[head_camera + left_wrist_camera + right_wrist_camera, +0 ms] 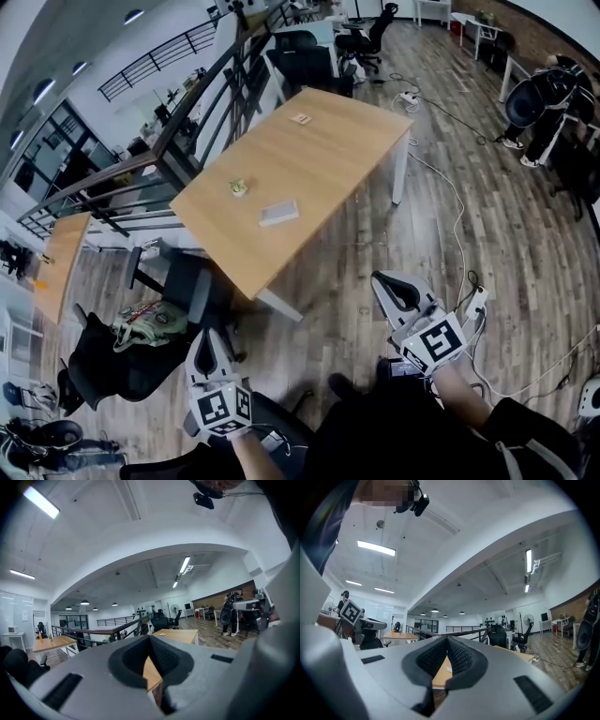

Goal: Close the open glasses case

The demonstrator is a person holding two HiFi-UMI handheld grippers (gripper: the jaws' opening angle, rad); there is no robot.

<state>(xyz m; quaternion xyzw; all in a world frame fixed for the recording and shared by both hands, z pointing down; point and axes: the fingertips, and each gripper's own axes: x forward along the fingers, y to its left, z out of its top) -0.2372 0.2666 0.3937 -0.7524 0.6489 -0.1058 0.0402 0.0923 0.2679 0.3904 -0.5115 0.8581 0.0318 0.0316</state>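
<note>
The glasses case (278, 213) is a flat pale grey rectangle lying near the front edge of the long wooden table (328, 141), well ahead of me. Both grippers hang low over the floor, far short of the table. My left gripper (204, 343) sits at the lower left with its jaws together and nothing between them. My right gripper (388, 282) is at the lower right, also shut and empty. In the left gripper view the gripper (150, 638) points roughly level at the table, tips meeting. The right gripper view shows that gripper (447, 640) the same way.
A small green-and-white object (238, 187) and a card (301, 118) also lie on the table. A black office chair with a bag (141, 349) stands at the lower left. A dark railing (187, 122) runs behind the table. Cables (455, 202) trail over the wood floor.
</note>
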